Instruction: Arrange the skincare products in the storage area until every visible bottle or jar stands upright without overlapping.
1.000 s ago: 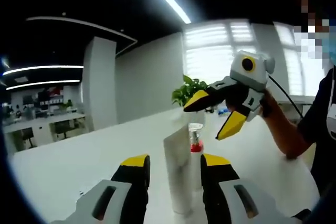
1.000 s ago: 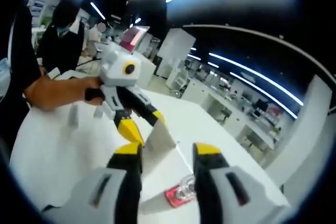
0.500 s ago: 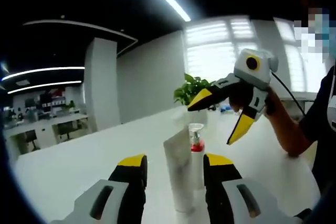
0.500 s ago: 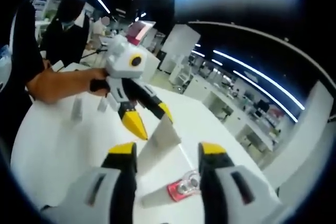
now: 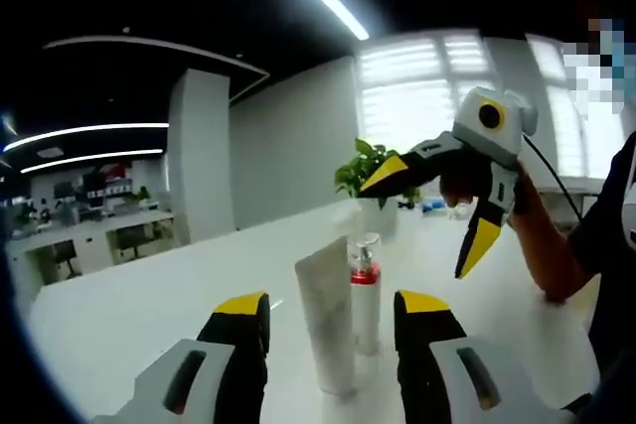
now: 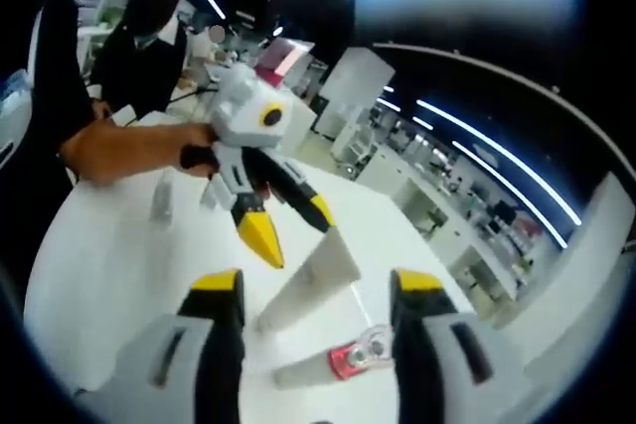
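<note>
- Tube (image 5: 326, 320) stands on the white table (image 5: 149, 315); pump bottle (image 5: 365, 290) just behind it.
- Left gripper (image 5: 330, 317) and right gripper (image 6: 313, 290): jaws apart, empty.
- Tube is likely soft and light; grip mid-body.

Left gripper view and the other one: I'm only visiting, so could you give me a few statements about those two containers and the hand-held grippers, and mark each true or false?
1. The white tube and the red-collared pump bottle stand upright side by side on the white table. True.
2. The left hand-held gripper is clamped on the tube. False: its jaws are open, either side of the two containers.
3. The right hand-held gripper is open. True.
4. A potted plant stands beyond the containers. True.
5. The pump bottle's collar is blue. False: it is red.
</note>
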`<state>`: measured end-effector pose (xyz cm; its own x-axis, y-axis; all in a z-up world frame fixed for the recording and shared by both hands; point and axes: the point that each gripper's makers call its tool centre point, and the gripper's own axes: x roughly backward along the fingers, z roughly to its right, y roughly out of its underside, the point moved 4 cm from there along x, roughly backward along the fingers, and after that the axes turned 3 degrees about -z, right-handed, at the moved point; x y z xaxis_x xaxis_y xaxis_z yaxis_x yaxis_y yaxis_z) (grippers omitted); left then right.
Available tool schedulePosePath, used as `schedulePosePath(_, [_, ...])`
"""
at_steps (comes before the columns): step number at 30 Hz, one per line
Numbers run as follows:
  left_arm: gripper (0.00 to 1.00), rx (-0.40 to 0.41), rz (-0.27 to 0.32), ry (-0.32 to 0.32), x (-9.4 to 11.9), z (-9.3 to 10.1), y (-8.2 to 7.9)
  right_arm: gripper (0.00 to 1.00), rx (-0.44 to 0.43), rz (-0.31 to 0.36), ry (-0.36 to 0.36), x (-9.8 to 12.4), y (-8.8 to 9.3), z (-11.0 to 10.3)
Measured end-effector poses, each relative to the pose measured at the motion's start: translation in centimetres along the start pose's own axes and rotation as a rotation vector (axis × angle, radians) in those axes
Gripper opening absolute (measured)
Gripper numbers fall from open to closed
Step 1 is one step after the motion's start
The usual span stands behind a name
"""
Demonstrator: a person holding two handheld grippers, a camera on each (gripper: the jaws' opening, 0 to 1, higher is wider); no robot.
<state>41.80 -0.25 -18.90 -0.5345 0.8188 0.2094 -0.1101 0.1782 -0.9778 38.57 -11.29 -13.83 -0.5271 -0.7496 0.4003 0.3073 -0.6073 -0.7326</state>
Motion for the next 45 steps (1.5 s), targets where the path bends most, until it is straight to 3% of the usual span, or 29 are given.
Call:
schedulePosePath(9, [0.52,-0.008,-0.023,-0.026,1.5,1.5,0.2,0.66,0.042,-0.056,-0.031,1.3,0.0,-1.3])
schedulePosePath(22, [0.54,-0.030,-0.065,-0.054,4.2,4.0,0.8,0.71,0.125,-0.052,-0.136,2.9,-1.0,-4.3])
schedulePosePath(25, [0.62,-0.030,-0.069,-0.067,4.8,4.5,0.8,0.73,0.140,-0.056,-0.166,3.0,-1.1,-5.1])
schedulePosePath(32, [0.62,-0.053,-0.092,-0.068,6.6,6.4,1.2,0.78,0.145,-0.064,-0.231,3.6,-1.3,-6.9])
schedulePosePath(39, [0.70,-0.059,-0.086,-0.040,8.3,8.8,2.2,0.77,0.171,-0.045,-0.306,3.9,-2.0,-8.9])
schedulePosePath(45, [0.79,-0.087,-0.125,-0.029,9.8,10.4,3.3,0.75,0.177,-0.042,-0.354,3.7,-2.1,-10.0])
